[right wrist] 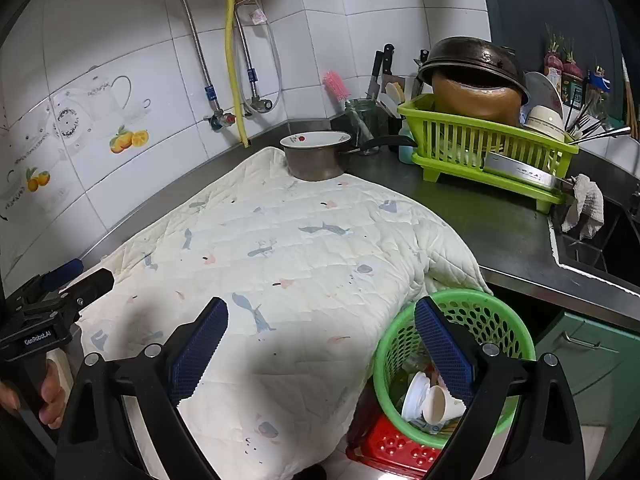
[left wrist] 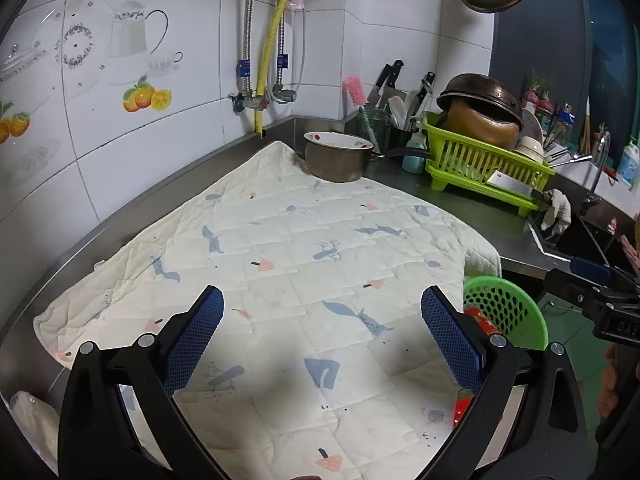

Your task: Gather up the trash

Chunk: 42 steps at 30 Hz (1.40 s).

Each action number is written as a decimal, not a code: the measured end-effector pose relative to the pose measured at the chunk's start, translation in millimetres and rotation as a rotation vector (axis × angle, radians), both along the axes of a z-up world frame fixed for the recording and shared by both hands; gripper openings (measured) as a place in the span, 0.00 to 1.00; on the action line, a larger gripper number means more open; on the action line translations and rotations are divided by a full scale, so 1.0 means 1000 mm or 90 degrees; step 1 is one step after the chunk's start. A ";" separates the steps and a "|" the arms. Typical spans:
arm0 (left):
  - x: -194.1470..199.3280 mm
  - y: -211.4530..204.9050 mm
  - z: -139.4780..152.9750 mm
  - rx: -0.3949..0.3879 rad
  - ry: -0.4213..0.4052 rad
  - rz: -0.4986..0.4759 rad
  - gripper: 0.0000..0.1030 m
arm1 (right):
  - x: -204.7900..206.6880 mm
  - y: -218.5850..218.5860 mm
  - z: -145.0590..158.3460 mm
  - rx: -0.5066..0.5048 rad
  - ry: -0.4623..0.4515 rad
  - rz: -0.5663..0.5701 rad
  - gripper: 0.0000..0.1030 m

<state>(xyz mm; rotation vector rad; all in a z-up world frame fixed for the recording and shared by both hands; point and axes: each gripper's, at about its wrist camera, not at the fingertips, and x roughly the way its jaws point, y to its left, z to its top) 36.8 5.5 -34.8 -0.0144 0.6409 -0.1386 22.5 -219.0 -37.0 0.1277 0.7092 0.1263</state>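
A round green perforated trash basket [right wrist: 488, 320] stands below the counter's front edge at the lower right, on a red plastic stool [right wrist: 394, 446]. Inside lie a paper cup [right wrist: 438, 402], a white lid [right wrist: 414, 396] and other scraps. The basket's rim also shows in the left wrist view [left wrist: 508, 308]. My right gripper [right wrist: 320, 348] is open and empty, its right finger over the basket's near rim. My left gripper [left wrist: 322, 336] is open and empty above a quilted cream cloth [left wrist: 280, 264] spread on the counter.
A steel saucepan [right wrist: 314, 158] sits on the cloth's far corner. A lime dish rack [right wrist: 488, 148] with a dark wok and bowls stands at the back right, a cleaver on its front. A sink [right wrist: 592, 248] with a rag lies far right. Green cabinet doors [right wrist: 592, 360] are below.
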 end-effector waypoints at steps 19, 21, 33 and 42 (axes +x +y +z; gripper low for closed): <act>-0.005 0.004 0.004 0.004 -0.008 0.009 0.95 | 0.001 0.004 0.003 0.004 -0.003 0.007 0.89; -0.005 0.004 0.005 0.005 -0.009 0.008 0.95 | 0.001 0.004 0.003 0.004 -0.004 0.007 0.89; -0.006 0.000 0.005 0.012 -0.009 0.006 0.95 | 0.001 0.006 0.005 0.007 -0.005 0.005 0.89; -0.004 0.000 0.006 0.010 -0.011 0.008 0.95 | 0.001 0.005 0.005 0.008 -0.005 0.005 0.89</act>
